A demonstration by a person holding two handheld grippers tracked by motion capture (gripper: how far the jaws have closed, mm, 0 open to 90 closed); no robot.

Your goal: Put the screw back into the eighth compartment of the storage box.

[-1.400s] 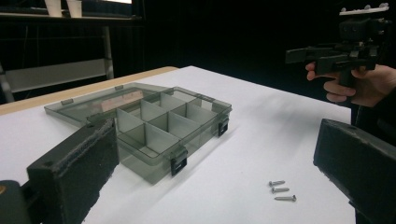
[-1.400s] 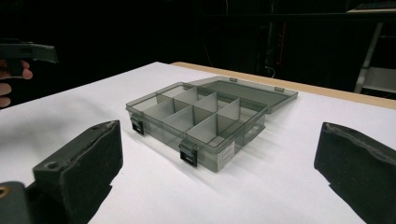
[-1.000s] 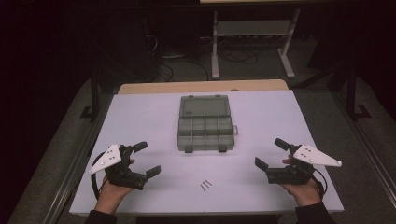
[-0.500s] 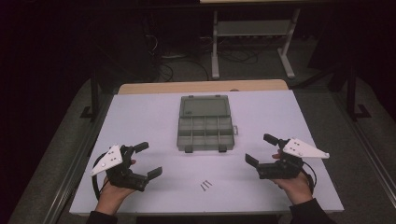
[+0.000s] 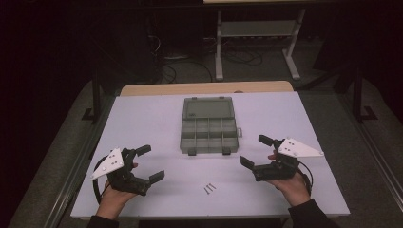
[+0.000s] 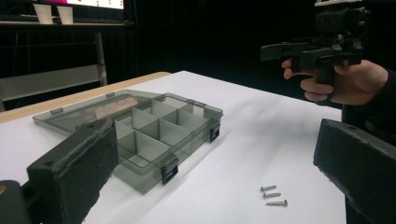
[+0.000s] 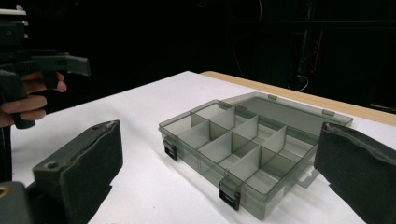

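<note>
Grey compartment box sits lid-open mid-table, three screws just in front; left gripper and right gripper both spread wide, empty.

A white tabletop holds one clear grey compartment box with its lid open and eight compartments in two rows of four, three small screws lying together, and two handheld grippers, the left gripper and the right gripper.

screws: too small to tell type | forearms: cut off by bottom edge | room beyond worktop: dark, unreadable
</note>
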